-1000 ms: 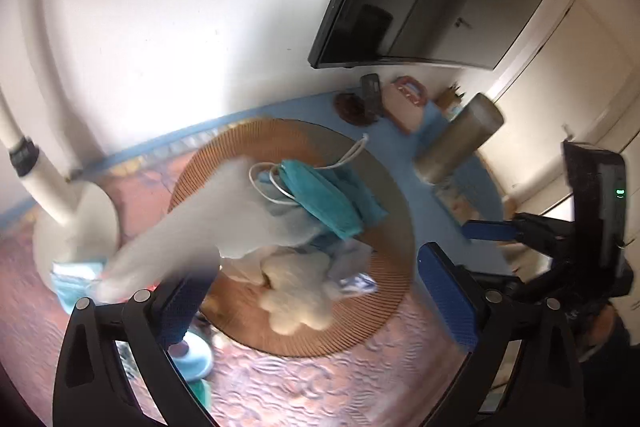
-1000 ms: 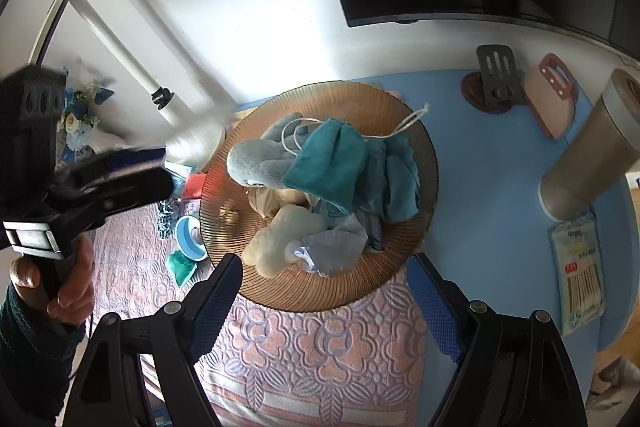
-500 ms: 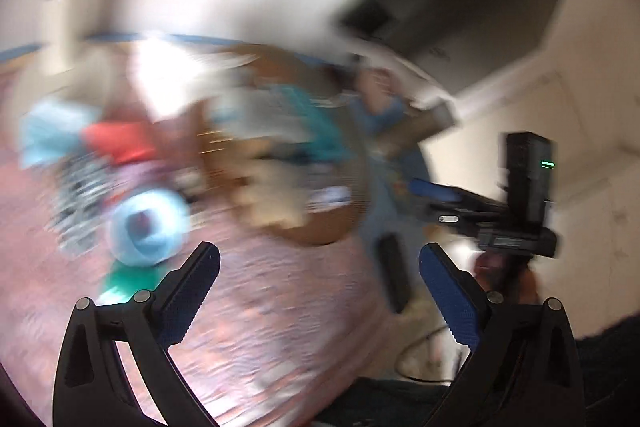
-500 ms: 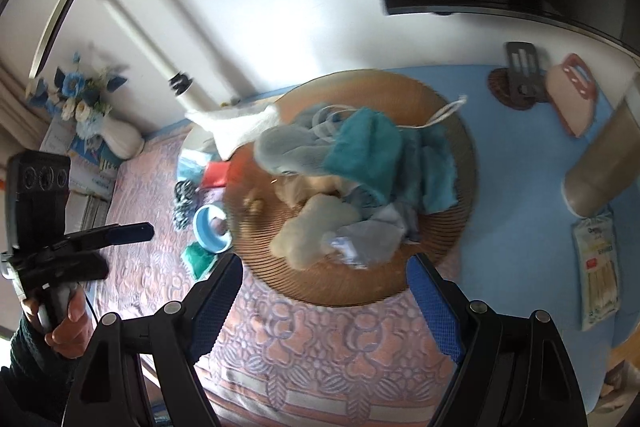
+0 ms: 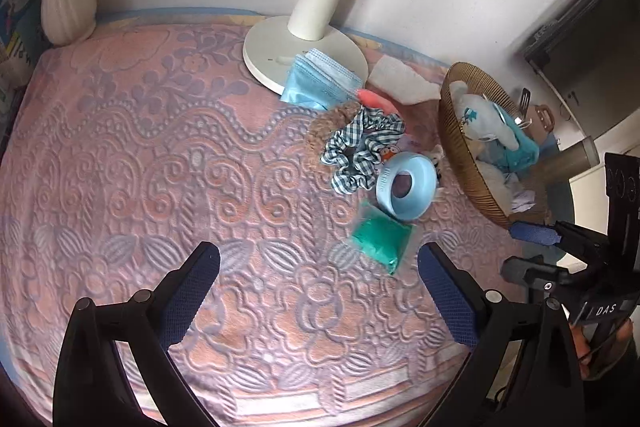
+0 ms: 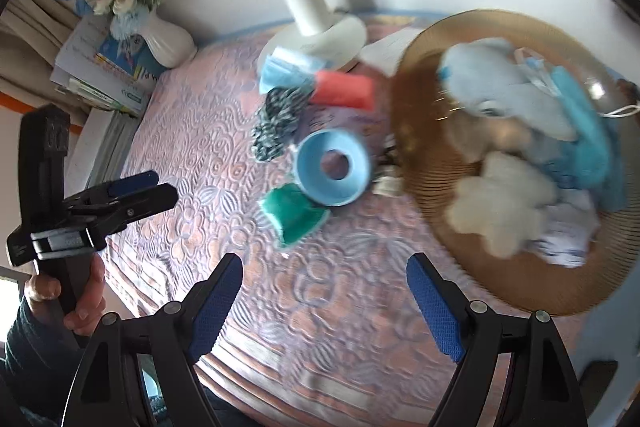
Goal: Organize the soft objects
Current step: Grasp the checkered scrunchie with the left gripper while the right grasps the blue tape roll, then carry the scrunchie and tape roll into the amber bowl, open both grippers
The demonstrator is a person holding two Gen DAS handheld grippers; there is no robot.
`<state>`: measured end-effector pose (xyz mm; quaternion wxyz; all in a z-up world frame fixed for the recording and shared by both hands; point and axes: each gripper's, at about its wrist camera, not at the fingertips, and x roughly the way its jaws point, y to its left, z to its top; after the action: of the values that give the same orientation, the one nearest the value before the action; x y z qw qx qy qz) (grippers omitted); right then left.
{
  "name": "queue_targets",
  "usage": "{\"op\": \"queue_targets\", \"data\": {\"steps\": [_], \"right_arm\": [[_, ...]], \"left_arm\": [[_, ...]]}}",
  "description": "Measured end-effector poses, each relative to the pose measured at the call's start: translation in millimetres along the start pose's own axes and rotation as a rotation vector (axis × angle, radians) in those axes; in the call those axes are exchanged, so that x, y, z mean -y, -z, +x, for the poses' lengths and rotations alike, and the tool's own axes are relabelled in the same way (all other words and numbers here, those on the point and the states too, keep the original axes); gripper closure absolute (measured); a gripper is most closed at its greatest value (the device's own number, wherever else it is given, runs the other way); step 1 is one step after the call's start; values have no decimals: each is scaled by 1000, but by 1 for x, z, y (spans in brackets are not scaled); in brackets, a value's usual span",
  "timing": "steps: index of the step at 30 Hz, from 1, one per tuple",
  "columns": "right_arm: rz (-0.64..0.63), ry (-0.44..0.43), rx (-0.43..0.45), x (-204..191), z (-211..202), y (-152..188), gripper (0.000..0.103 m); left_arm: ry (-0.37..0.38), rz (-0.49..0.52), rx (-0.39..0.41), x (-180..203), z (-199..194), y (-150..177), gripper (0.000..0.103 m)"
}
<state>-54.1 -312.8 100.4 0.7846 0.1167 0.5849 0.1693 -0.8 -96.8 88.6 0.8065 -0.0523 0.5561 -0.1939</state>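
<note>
scrunchie (image 5: 357, 147) left of basket (image 5: 460, 155), tape ring (image 5: 406, 185) between, perhaps pouch (image 5: 380, 237) in front

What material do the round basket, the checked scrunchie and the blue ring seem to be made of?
Basket: probably woven wicker or thin metal wire, golden-brown, finely ribbed wall.
Scrunchie: cotton-like gingham fabric, matte, gathered into ruffles.
Ring: likely hard plastic, smooth with a slight sheen.

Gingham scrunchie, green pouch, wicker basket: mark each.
Gingham scrunchie (image 5: 357, 148), left wrist view, on its ruffled fabric.
Green pouch (image 5: 381, 239), left wrist view, centre of its face.
Wicker basket (image 5: 468, 163), left wrist view, near rim.
</note>
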Motion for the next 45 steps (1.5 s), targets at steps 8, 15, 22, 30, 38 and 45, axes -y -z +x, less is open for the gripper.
{"op": "queue_targets", "data": {"steps": [8,15,22,30,38,45], "right_arm": [[256,7,18,14,38,-13,20],[434,21,84,26,56,-14,44],[518,79,105,30,72,-20,57],[565,82,109,30,85,-25,57],[537,90,135,20,90,-33,87],[498,64,160,12,66,-19,93]], "left_arm": [[24,134,-54,11,36,-41,7],[25,313,-114,34,71,-64,17],[41,375,-150,41,88,-74,22],[63,426,-113,35,86,-74,56],[202,300,-83,-8,60,-75,84],[219,230,-59,-34,38,-53,85]]}}
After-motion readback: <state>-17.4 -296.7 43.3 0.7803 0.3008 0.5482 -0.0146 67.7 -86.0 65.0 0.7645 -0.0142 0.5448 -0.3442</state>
